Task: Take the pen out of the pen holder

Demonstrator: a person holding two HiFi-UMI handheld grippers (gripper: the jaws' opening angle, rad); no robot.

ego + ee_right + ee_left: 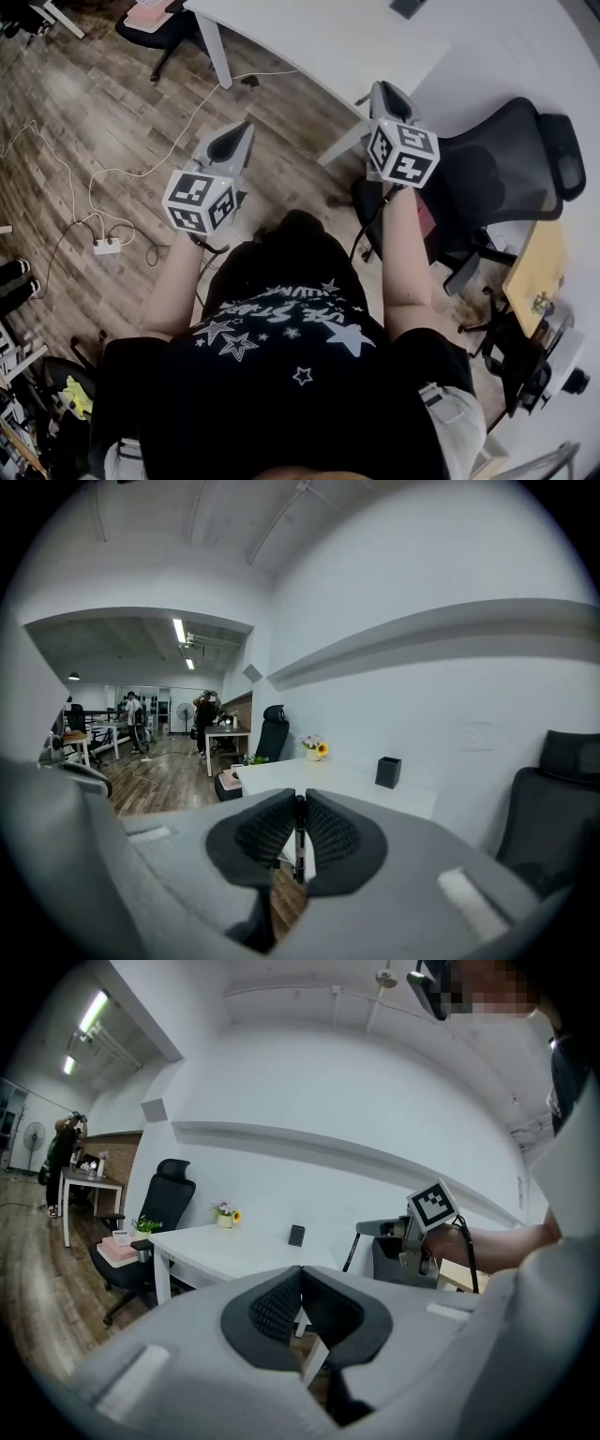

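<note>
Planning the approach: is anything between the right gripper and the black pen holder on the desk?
Nothing visible. Only bare desk lies before the pen holder; the flower pot stands off to its left. The right gripper is shut on a thin pen.

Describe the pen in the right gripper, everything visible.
The pen is a slim stick, dark along its upper part and pale pinkish lower down. It stands upright between the jaws of the right gripper, whose black textured pads press on it from both sides. Its lower end pokes out below the pads. It is held in the air, well clear of the black pen holder on the white desk. No print can be made out.
</note>
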